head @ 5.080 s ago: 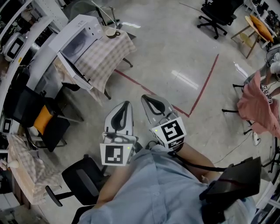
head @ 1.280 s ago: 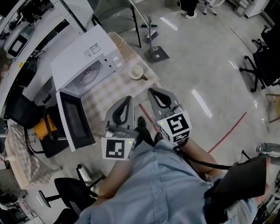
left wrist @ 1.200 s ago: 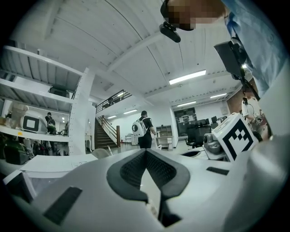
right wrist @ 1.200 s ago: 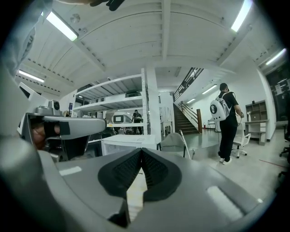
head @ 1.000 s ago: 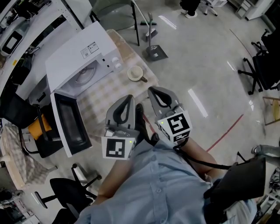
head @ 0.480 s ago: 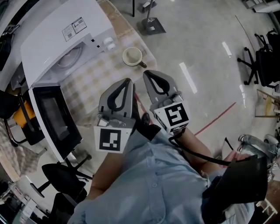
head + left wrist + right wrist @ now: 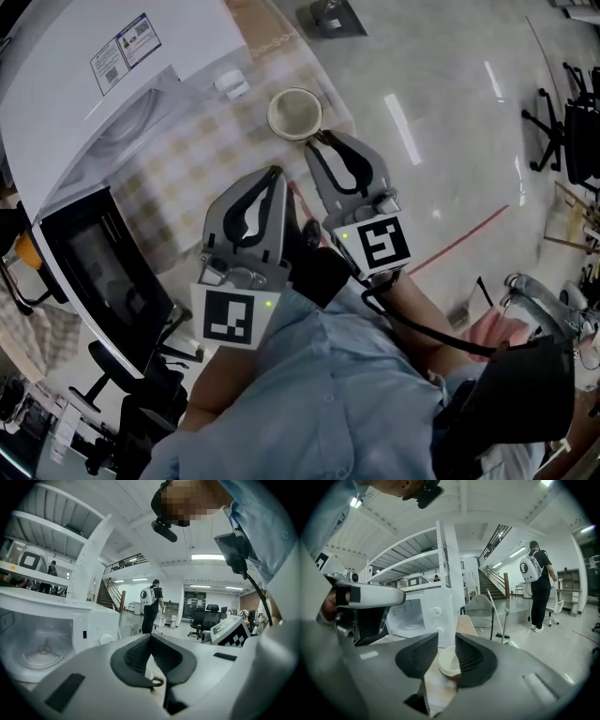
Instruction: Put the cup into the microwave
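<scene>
A cream cup [image 7: 294,112] stands on the checked tablecloth [image 7: 187,169], to the right of the white microwave [image 7: 84,84]. The microwave's dark door [image 7: 94,272] hangs open toward me. My right gripper [image 7: 316,142] is just short of the cup. Its jaws have just been opening and stand a little apart with nothing between them. In the right gripper view the cup [image 7: 447,663] shows through the gap of that gripper [image 7: 446,640], with the microwave [image 7: 417,616] behind. My left gripper [image 7: 272,173] hovers over the cloth with its jaws together [image 7: 150,638], and the microwave cavity [image 7: 42,644] lies to its left.
The table's right edge drops to a grey floor with a red tape line [image 7: 459,239]. Black office chairs [image 7: 141,422] stand at the lower left. A person with a backpack [image 7: 539,588] stands far off, beside a grey chair [image 7: 480,609] and a broom [image 7: 504,620].
Both grippers have come forward and down toward the table. The cup and microwave now fill more of the head view. The right gripper's tips have reached the cup's near side.
</scene>
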A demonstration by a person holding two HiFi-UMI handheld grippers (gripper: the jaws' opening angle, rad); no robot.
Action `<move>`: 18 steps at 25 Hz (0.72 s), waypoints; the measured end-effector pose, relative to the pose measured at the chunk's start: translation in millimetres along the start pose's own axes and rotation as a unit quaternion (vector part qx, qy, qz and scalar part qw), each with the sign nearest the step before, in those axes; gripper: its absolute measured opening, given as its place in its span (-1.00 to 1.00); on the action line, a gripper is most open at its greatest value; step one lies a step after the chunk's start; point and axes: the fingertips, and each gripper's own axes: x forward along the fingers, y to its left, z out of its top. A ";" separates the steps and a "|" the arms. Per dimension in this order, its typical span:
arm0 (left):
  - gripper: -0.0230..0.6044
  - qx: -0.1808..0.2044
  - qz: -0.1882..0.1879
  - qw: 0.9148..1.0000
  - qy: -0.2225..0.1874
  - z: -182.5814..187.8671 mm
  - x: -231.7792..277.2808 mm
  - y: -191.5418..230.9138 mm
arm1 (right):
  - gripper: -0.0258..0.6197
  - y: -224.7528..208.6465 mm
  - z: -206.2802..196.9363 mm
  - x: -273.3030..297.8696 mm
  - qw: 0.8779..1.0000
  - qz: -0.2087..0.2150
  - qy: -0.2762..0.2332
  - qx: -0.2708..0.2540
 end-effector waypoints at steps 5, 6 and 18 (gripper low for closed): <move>-0.91 -0.010 -0.005 1.000 0.012 -17.4 19.4 19.9 | -0.22 -10.1 -21.4 25.8 1.000 0.000 0.014 -0.001; -0.91 -0.013 -0.005 1.000 0.014 -21.2 22.6 22.9 | -0.12 -11.3 -27.0 30.7 1.000 0.004 0.021 -0.001; -0.91 -0.039 0.005 0.999 0.036 -50.6 38.2 51.3 | 0.86 -13.0 -76.8 82.9 0.992 0.057 0.095 -0.056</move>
